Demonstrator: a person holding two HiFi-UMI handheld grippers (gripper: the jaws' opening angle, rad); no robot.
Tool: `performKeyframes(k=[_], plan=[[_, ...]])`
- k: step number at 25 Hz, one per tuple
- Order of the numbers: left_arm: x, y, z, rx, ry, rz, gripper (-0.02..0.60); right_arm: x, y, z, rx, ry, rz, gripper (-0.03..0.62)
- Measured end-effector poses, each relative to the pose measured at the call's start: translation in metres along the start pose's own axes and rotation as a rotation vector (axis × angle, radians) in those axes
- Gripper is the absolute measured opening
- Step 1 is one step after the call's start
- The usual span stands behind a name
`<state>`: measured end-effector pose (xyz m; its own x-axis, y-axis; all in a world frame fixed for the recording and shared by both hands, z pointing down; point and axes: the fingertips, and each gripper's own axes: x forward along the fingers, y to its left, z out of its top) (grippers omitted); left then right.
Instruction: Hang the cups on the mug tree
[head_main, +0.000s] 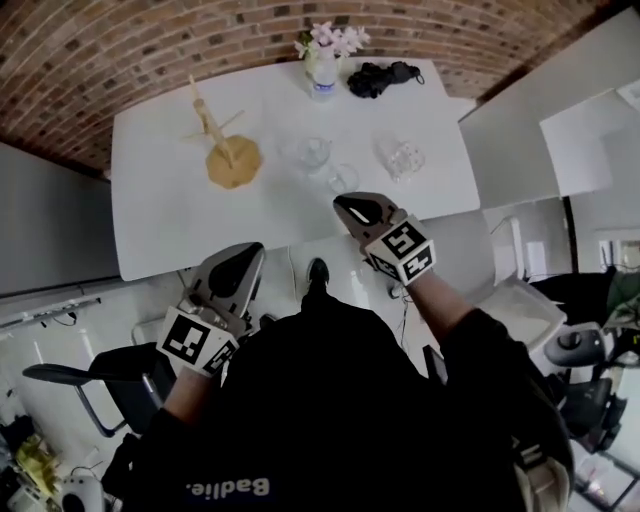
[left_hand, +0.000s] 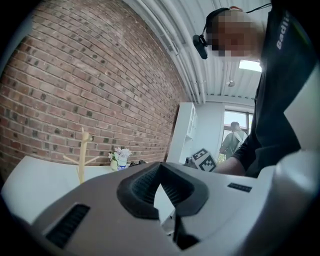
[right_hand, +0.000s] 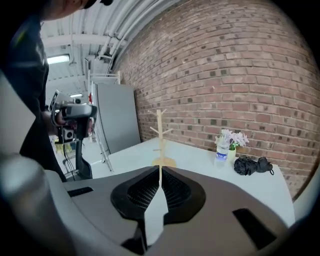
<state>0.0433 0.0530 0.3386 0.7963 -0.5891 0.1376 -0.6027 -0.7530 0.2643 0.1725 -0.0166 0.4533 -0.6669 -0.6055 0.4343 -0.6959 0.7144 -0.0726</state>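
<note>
The left gripper (head_main: 247, 256) (left_hand: 160, 165) is holding its jaws pressed together on nothing, over the floor at the table's near edge, lower left of centre in the head view. The right gripper (head_main: 346, 206) (right_hand: 160, 169) is also pressed together and empty, hovering over the table's (head_main: 160, 215) near edge at centre frame.

Only the head view is showing the cups: three clear glass ones (head_main: 312, 152) (head_main: 343, 178) (head_main: 400, 156) are sitting on the table right of the tree, above the right gripper. Being see-through on white, they are hard to make out, and their handles cannot be told. In both gripper views the grippers' own bodies are blocking that part of the table.

The tree (head_main: 222, 145) (left_hand: 82, 155) (right_hand: 160, 136) is standing empty at the table's upper left in the head view. The gripper views are showing its stem upright, long axis vertical, pegs slanting up to either side. From above, the stem is appearing to lean toward the upper left from its round base.

At the table's far edge, against the brick wall, flowers (head_main: 333, 40) (left_hand: 121, 153) (right_hand: 234, 137) are standing beside a black bundle (head_main: 380, 76) (right_hand: 254, 165). Its nature is unclear.

Only the left gripper view is catching the right gripper's marker cube (left_hand: 205, 160).
</note>
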Motion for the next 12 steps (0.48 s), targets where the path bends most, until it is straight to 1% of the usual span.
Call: performKeyframes(k=[4,7,9,12], plan=[[0.029,0.013,-0.002,-0.029,0.018,0.05,0.002,0.021,-0.032,-0.032,-0.056,0.119,0.037,0.037],[0.045,0.021,-0.003,-0.029,0.018,0.092,0.003,0.033,-0.047,-0.053,-0.086,0.194,0.083,0.076],[0.054,0.027,-0.006,-0.038,0.018,0.113,0.003,0.04,-0.054,-0.066,-0.106,0.238,0.117,0.087],[0.06,0.032,-0.016,-0.053,0.034,0.13,0.002,0.052,-0.057,-0.087,-0.157,0.327,0.161,0.114]])
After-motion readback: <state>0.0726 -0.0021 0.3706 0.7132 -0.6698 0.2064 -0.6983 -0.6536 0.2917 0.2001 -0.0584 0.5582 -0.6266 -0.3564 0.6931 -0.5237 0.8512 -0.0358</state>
